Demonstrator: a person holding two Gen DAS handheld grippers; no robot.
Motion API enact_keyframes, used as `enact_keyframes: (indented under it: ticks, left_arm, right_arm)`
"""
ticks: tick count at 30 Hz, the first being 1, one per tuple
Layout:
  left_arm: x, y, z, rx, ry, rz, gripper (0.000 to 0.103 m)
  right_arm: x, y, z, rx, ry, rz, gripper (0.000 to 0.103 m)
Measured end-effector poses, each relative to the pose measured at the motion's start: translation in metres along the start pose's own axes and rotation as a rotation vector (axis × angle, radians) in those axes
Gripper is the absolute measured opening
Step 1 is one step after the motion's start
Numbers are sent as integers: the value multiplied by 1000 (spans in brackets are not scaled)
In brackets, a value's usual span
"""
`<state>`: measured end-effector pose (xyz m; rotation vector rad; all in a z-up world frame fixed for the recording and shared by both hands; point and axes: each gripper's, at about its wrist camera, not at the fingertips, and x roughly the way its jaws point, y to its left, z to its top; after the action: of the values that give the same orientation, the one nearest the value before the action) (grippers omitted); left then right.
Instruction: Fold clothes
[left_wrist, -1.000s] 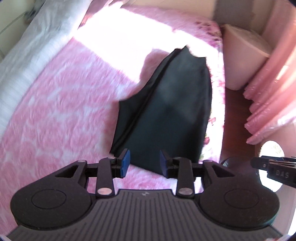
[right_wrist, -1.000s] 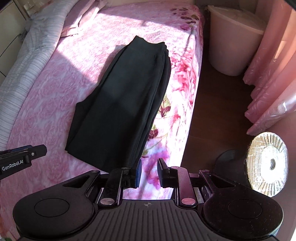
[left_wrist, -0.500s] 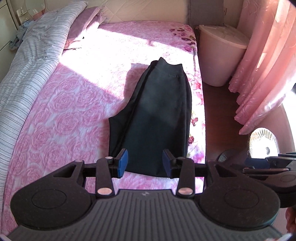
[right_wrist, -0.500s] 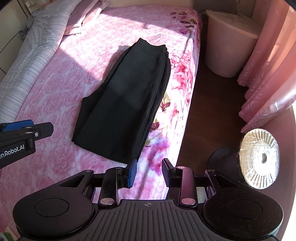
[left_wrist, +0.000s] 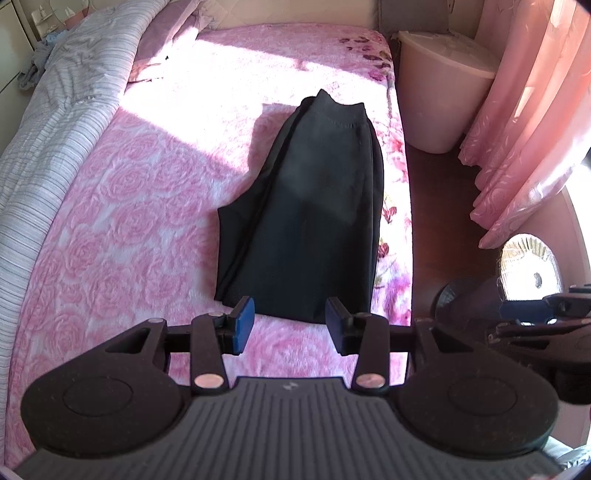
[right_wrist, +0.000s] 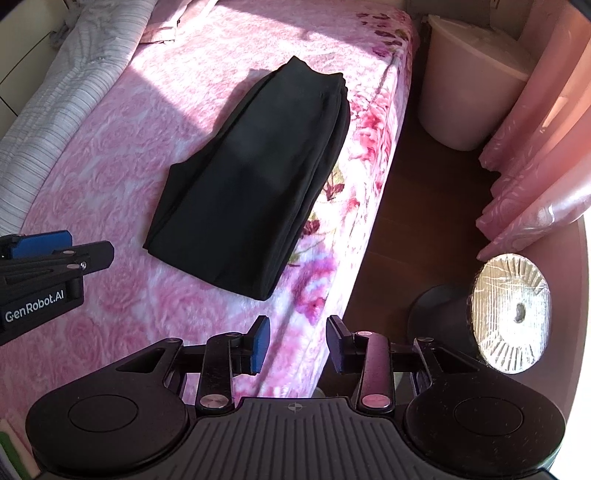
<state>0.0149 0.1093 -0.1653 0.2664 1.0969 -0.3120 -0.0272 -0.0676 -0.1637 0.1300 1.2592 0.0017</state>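
A black garment (left_wrist: 303, 221), folded into a long narrow shape, lies flat on the pink rose-patterned bed (left_wrist: 122, 192) near its right edge. My left gripper (left_wrist: 291, 317) hovers above the bed just short of the garment's near end, open, with nothing between its blue pads. In the right wrist view the same garment (right_wrist: 251, 184) lies ahead and to the left. My right gripper (right_wrist: 297, 339) hangs over the bed's right edge, its jaws opening with nothing between them. The left gripper (right_wrist: 40, 251) shows at that view's left edge.
A grey striped quilt (left_wrist: 55, 110) is heaped along the bed's left side. A pale plastic bin (left_wrist: 439, 92) and pink curtains (left_wrist: 535, 110) stand right of the bed over dark floor. A round fan-like appliance (right_wrist: 509, 314) sits on the floor near my right gripper.
Both grippers have drawn back from the garment's near end and risen slightly. The right jaws have spread wider. The garment lies where it was.
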Motion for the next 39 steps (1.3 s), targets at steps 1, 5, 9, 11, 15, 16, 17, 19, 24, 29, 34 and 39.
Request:
enact_keyframes:
  ticks: [1, 5, 9, 11, 15, 16, 17, 19, 24, 29, 34, 39]
  left_arm:
    - [2, 3, -2, -14, 6, -11, 38]
    - [14, 31, -13, -113, 14, -75, 38]
    - [38, 73, -28, -293, 31, -167, 38]
    - [52, 91, -36, -396, 40, -205, 38]
    - [91, 121, -54, -589, 54, -286, 38]
    - [103, 127, -58, -637, 58, -305, 38]
    - [114, 132, -63, -684, 61, -323, 38]
    - [139, 144, -72, -783, 68, -360, 38]
    - [195, 156, -92, -993, 78, -435, 38]
    - [219, 160, -105, -1040, 56, -442, 39]
    - [239, 161, -107, -1047, 15, -473, 39]
    - [258, 162, -99, -1054, -20, -492, 40]
  right_arm:
    - [-1, -1, 0, 3, -3, 1, 38]
    - [-2, -11, 0, 42, -34, 27, 38]
    - [15, -29, -2, 168, -39, 151, 38]
    - [30, -41, -4, 263, -25, 248, 38]
    - [75, -68, -15, 538, 40, 442, 38]
    - [87, -74, -17, 598, 57, 478, 38]
    - [100, -78, -20, 656, 72, 512, 38]
    - [124, -84, -25, 748, 89, 563, 38]
    - [173, -88, -36, 909, 57, 602, 52]
    - [211, -81, -53, 987, 49, 590, 53]
    - [229, -81, -63, 997, 14, 577, 53]
    - [230, -79, -56, 950, -31, 588, 52]
